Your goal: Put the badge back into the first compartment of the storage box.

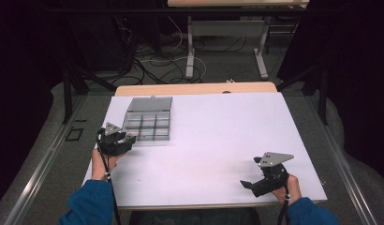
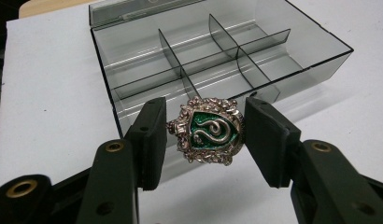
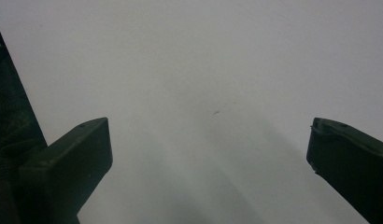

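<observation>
High view, table: a white board (image 1: 213, 140) covers the tabletop, with a strip of wood showing along its far edge.
High view, box: a clear grey compartment box (image 1: 148, 119) lies at the board's far left, its lid folded back on the far side.
High view, left gripper: the left gripper (image 1: 121, 140) sits at the board's left edge, just beside the near left corner of the box, held by a hand in a blue sleeve.
High view, right gripper: the right gripper (image 1: 250, 183) rests low over the near right part of the board, well apart from the box.
Left gripper view, badge: a silver crest badge (image 2: 207, 130) with a green centre and a coiled snake is clamped between the two black pads (image 2: 152, 135), one at each side edge.
Left gripper view, place: the badge hangs in front of the near wall of the box (image 2: 217, 70), above the white board; the compartments in sight hold nothing.
Right gripper view, jaws: the two black jaws stand wide apart, with bare white board (image 3: 203, 93) between them.
</observation>
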Tool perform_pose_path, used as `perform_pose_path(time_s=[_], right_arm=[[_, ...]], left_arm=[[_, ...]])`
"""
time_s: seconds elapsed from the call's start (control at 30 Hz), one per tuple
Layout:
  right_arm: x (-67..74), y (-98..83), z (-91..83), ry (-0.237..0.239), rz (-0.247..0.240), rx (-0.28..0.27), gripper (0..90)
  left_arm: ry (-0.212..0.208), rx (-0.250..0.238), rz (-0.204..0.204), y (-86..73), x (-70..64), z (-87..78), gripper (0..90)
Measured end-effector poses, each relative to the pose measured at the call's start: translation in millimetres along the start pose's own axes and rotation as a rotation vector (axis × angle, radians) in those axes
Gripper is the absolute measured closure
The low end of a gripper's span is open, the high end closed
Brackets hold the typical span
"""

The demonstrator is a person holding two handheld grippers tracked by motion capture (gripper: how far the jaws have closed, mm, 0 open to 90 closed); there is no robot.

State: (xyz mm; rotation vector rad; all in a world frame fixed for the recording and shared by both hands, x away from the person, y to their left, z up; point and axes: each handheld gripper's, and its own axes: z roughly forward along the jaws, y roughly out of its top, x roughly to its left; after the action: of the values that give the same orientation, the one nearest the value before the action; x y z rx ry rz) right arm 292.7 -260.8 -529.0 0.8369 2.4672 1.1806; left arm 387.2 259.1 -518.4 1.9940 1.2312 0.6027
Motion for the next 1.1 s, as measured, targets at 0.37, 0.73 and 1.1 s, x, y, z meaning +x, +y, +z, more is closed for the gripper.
perform_pose_path(time_s=[0.37, 0.73, 1.1], right_arm=[[1.5, -0.4, -1.8, -0.008, 0.007, -0.004, 0.0], [0.9, -0.1, -1.5, -0.003, 0.006, -0.004, 0.0], [0.6, 0.0, -1.6, 0.004, 0.008, 0.0, 0.0]], left_arm=[[0.0, -0.002, 0.026, 4.5, -0.1, 3.0, 50.9], [0.012, -0.018, 0.012, 11.7, 4.8, 6.3, 50.9], [0.023, -0.02, 0.021, 16.7, 5.1, 12.1, 50.9]])
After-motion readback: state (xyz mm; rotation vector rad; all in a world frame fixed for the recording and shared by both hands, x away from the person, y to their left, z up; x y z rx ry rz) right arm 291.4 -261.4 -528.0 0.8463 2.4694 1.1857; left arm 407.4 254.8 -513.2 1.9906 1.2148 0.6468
